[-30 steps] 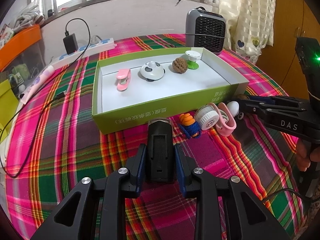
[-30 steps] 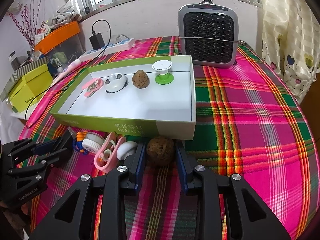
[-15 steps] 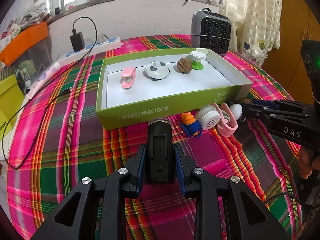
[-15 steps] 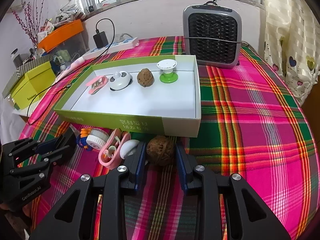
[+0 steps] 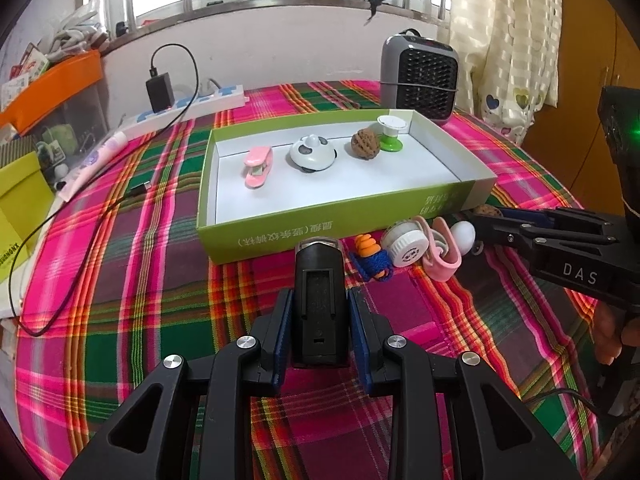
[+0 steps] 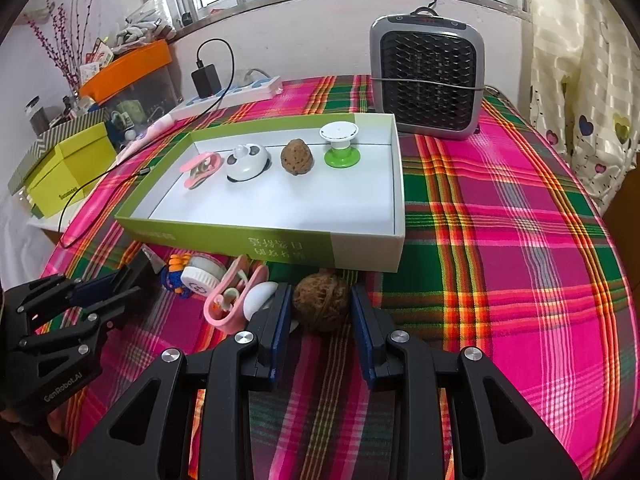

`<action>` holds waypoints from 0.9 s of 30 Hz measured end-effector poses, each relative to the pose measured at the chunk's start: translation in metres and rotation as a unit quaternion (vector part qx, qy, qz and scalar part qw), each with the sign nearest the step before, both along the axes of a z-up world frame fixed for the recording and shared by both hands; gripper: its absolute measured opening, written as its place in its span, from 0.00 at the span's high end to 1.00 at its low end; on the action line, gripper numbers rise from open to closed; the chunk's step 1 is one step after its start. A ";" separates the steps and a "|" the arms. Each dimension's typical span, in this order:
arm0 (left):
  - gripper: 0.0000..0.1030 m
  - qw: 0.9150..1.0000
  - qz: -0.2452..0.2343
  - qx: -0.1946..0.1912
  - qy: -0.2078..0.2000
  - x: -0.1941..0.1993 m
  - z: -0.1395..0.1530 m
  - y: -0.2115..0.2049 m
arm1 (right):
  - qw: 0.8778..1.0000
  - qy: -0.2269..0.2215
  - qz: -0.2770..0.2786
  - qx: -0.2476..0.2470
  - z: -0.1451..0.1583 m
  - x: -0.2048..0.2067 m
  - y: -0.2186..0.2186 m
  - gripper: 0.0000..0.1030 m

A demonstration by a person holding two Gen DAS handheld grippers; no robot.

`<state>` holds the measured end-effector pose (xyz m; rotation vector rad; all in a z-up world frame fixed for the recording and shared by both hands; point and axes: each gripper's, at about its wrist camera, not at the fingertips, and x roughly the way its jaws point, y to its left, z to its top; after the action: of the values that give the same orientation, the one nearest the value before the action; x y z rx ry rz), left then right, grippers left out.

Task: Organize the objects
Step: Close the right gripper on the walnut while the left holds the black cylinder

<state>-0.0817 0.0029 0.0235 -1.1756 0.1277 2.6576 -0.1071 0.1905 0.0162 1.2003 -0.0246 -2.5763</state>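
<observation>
Left wrist view shows the left gripper with its jaws tight on a black block, just in front of the green box. The right gripper has its jaws around a brown walnut, seemingly pressing it, beside the box on the tabletop.

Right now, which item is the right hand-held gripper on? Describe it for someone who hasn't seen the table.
Find the green-walled box on the plaid cloth. Just outside its near right corner, between the right hand-held gripper pads, sits a walnut: brown, wrinkled, round, unlike the pink and white plastic pieces left of it.
</observation>
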 end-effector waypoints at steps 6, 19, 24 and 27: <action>0.75 1.000 -0.002 0.005 0.002 0.003 0.003 0.002 | 1.000 0.004 0.004 -0.002 0.003 0.003 -0.002 0.70; 0.75 1.000 -0.007 0.009 0.016 0.012 0.019 0.006 | 1.000 0.023 0.010 -0.014 0.018 0.015 -0.004 0.70; 0.75 1.000 -0.008 0.012 0.024 0.012 0.025 0.007 | 0.999 0.031 0.011 -0.018 0.025 0.018 -0.003 0.70; 0.75 1.000 -0.008 0.013 0.027 0.013 0.029 0.009 | 0.999 0.036 0.012 -0.020 0.029 0.019 -0.004 0.70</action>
<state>-0.0689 0.0114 0.0529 -1.0895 0.1122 2.6699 -0.0881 0.1864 0.0453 1.0858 -0.0453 -2.5832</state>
